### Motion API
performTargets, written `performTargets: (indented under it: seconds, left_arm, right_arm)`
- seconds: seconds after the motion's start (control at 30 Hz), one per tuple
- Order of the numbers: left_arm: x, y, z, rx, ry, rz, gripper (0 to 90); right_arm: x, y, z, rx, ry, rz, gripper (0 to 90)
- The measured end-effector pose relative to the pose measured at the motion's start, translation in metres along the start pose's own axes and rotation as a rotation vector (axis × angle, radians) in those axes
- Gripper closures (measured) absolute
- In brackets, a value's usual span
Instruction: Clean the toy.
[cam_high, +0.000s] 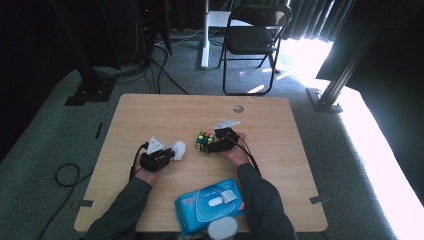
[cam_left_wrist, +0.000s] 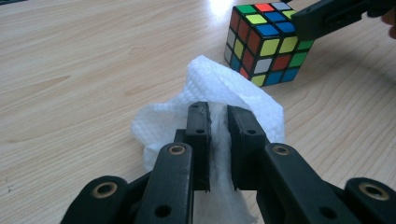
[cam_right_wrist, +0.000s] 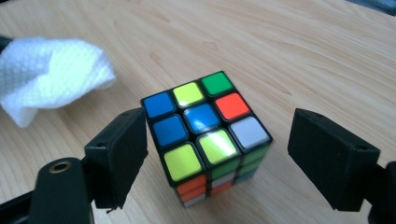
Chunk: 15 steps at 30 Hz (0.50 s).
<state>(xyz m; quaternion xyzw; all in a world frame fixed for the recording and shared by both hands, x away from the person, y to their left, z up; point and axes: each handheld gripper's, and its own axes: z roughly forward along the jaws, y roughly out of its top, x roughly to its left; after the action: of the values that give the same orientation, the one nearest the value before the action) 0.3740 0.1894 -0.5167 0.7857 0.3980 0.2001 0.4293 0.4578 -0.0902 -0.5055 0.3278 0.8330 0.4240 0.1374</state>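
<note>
A scrambled colour cube (cam_high: 204, 141) (cam_right_wrist: 205, 135) stands on the wooden table (cam_high: 165, 112), just right of centre. My right gripper (cam_high: 214, 143) (cam_right_wrist: 219, 126) is open with the cube between its jaws; one jaw is close against the cube's side and the other stands clear of it. One of its fingers (cam_left_wrist: 327, 18) hangs over the cube (cam_left_wrist: 264, 44) in the left gripper view. My left gripper (cam_high: 169, 153) (cam_left_wrist: 218, 112) is shut on a crumpled white tissue (cam_high: 178, 148) (cam_left_wrist: 210, 84) (cam_right_wrist: 51, 74), which rests on the table left of the cube.
A blue pack of wet wipes (cam_high: 210, 205) lies at the table's near edge between the forearms, with a round white object (cam_high: 221, 229) just below it. A small hole (cam_high: 238, 108) marks the far side of the table. A folding chair (cam_high: 252, 35) stands beyond.
</note>
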Motion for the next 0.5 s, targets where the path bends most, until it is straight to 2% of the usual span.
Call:
performTargets:
  seconds: [0.07,0.1,0.13,0.2,0.4,0.5]
  left_arm:
    - [0.0,0.0,0.0,0.0,-0.001,0.0,80.0]
    - [0.0,0.0,0.0,0.0,-0.002,0.001,80.0]
    - [0.0,0.0,0.0,-0.001,-0.002,0.002,79.9]
    - [0.0,0.001,-0.001,0.0,-0.003,0.005,79.9]
    - [0.0,0.001,-0.001,-0.001,-0.003,0.003,79.9]
    - [0.0,0.001,-0.001,-0.004,-0.003,0.002,79.9]
  right_arm:
    - [0.0,0.001,0.002,0.004,0.006,-0.008,19.2]
    - [0.0,0.003,0.008,0.026,0.019,-0.038,18.8]
    - [0.0,0.004,0.011,0.04,0.01,-0.047,18.2]
    - [0.0,0.003,0.016,0.064,0.022,-0.065,18.4]
    - [0.003,-0.002,0.024,0.099,0.013,-0.097,25.1]
    - [0.003,-0.002,0.025,0.1,0.016,-0.094,31.1]
